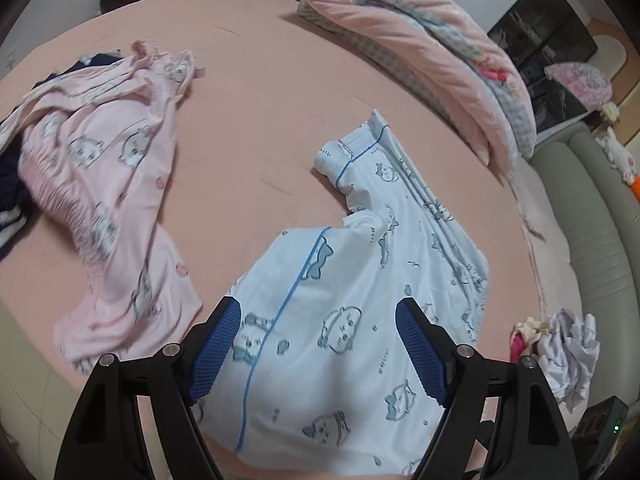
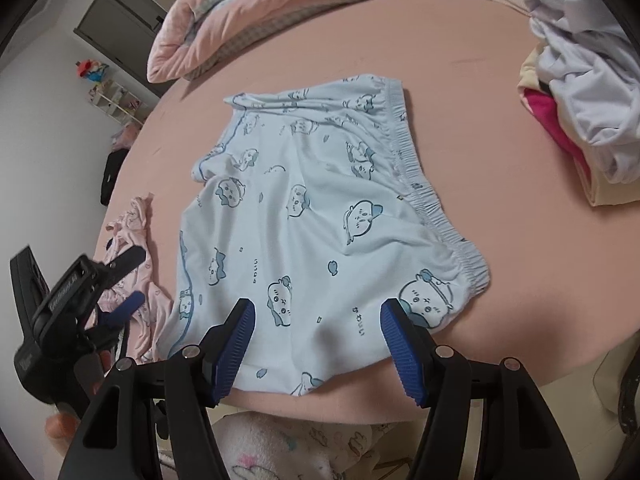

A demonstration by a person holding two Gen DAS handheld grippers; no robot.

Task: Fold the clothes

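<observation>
Right wrist view shows the blue shorts (image 2: 312,216) lying spread flat on the bed (image 2: 500,80), not folded; both the right gripper (image 2: 318,344) and left gripper (image 1: 318,352) are spread wide, holding nothing; the pink pajama (image 1: 104,184) lies crumpled, also unfolded

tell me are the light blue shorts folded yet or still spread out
Spread out, not folded. The light blue shorts lie flat in one layer on the pink bed, elastic waistband fully extended; one leg is slightly rumpled.

Rolled quilt (image 1: 416,40) — grey cabinet (image 2: 116,24)
</observation>
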